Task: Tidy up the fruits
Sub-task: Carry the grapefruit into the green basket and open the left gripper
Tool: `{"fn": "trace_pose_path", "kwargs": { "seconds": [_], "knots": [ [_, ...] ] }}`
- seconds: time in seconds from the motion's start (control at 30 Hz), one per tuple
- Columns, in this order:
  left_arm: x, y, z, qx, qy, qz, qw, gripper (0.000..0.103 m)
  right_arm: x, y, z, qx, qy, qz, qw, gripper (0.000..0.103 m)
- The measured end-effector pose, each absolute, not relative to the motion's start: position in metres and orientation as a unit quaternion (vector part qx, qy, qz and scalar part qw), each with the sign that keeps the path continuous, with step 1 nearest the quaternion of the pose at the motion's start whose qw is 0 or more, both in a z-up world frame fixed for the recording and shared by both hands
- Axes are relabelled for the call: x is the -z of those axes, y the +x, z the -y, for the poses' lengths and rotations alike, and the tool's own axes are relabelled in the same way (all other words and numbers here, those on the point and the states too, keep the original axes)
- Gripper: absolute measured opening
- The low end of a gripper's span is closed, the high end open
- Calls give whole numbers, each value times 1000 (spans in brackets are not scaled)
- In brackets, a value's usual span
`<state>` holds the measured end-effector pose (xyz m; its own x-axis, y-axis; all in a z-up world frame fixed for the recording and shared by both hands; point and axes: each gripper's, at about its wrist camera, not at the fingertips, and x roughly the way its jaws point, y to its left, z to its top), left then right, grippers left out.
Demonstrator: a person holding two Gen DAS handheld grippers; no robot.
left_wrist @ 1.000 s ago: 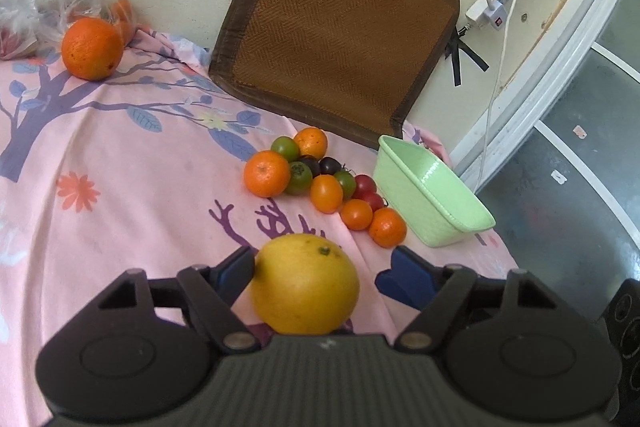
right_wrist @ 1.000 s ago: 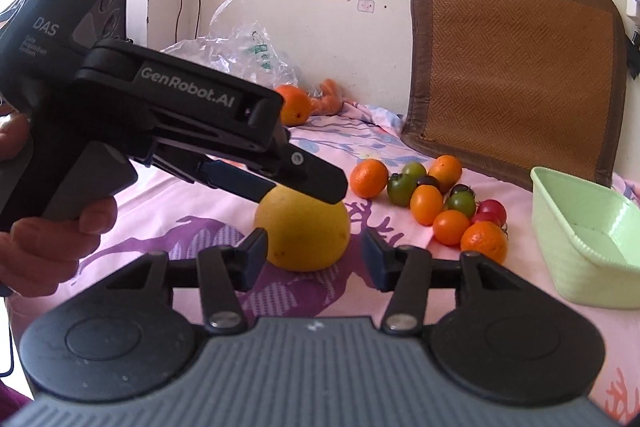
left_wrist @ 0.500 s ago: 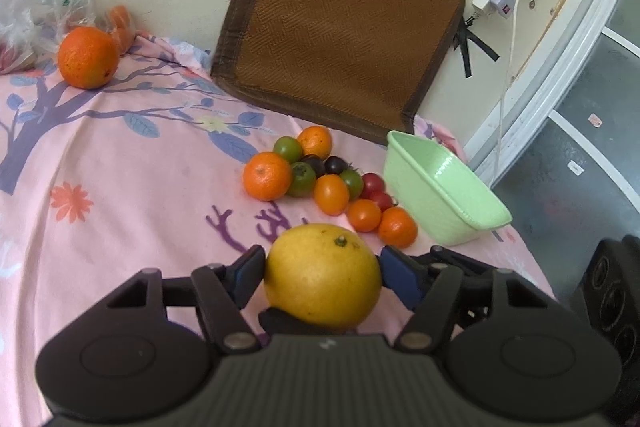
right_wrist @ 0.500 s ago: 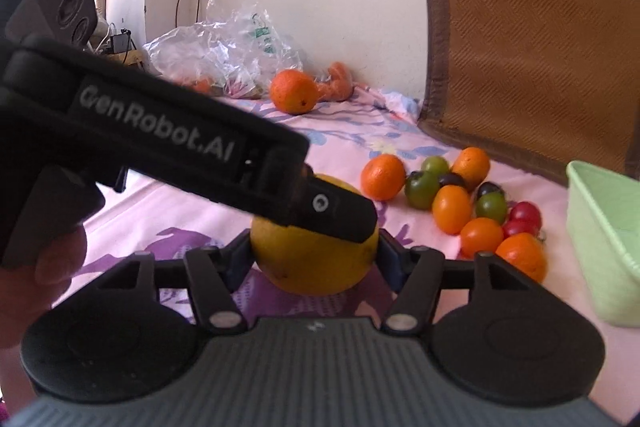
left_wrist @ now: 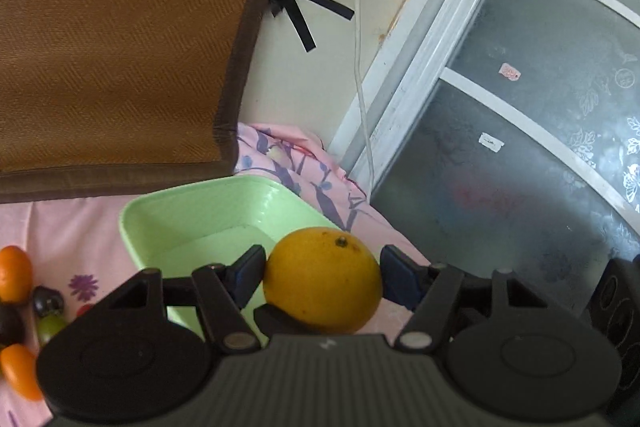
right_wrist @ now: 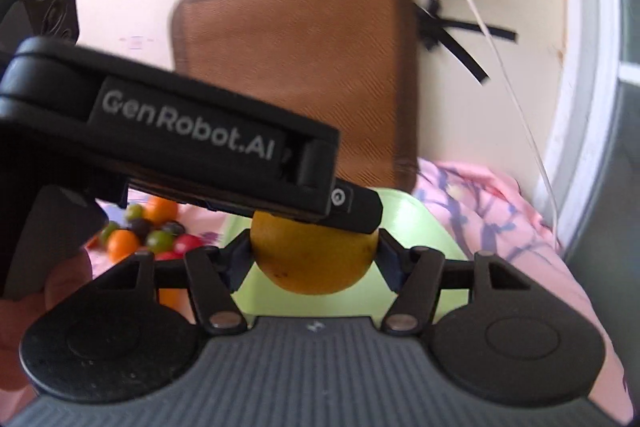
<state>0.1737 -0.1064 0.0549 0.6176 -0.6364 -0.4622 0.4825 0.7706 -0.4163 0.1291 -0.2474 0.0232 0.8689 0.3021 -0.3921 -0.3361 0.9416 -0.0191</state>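
Start with the big picture: the brown woven mat (left_wrist: pixel 116 47) against the wall fills far more of the left wrist view than a second ago, so both tools have swung right and forward. One mat, no more

Next, the pale green plastic tub (left_wrist: pixel 192 197), just one, on the pink flowered cloth (left_wrist: pixel 72 227). A second ago it sat well off to the side; now it lies right under the tools, and nothing shows inside it

And here's the star: the large round yellow-orange citrus fruit (left_wrist: pixel 320 291), a single one. A second ago it rested on the cloth with the left claw wide around it. Now it's off the cloth, over the tub's near edge, and the left gripper (left_wrist: pixel 322 273) has closed on its sides while the right gripper (right_wrist: pixel 312 255) pinches it crosswise from lower down. Two claws, one fruit, both clamped on it

I reckon the carry is all but done: what's left is lowering it in and letting go, both claws together so it doesn't roll out

Smallest last: the heap of little round oranges and tomatoes (right_wrist: pixel 160 239) to the left of the tub. About nine in the blurred right wrist view: roughly three orange, three green, two dark, one red. All yet to be sorted
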Motion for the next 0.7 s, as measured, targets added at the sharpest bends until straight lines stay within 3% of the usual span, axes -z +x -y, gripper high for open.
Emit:
{"fn": "trace_pose_path", "kwargs": {
  "seconds": [0.37, 0.7],
  "knots": [
    [-33, 184, 127, 288, -111, -336, 890, 70, -2, 133, 253, -145, -20, -200, 969, 68],
    [-52, 101, 51, 295, -116, -266, 910, 72, -13, 76, 250, -170, -6, -136, 976, 66]
  ]
}}
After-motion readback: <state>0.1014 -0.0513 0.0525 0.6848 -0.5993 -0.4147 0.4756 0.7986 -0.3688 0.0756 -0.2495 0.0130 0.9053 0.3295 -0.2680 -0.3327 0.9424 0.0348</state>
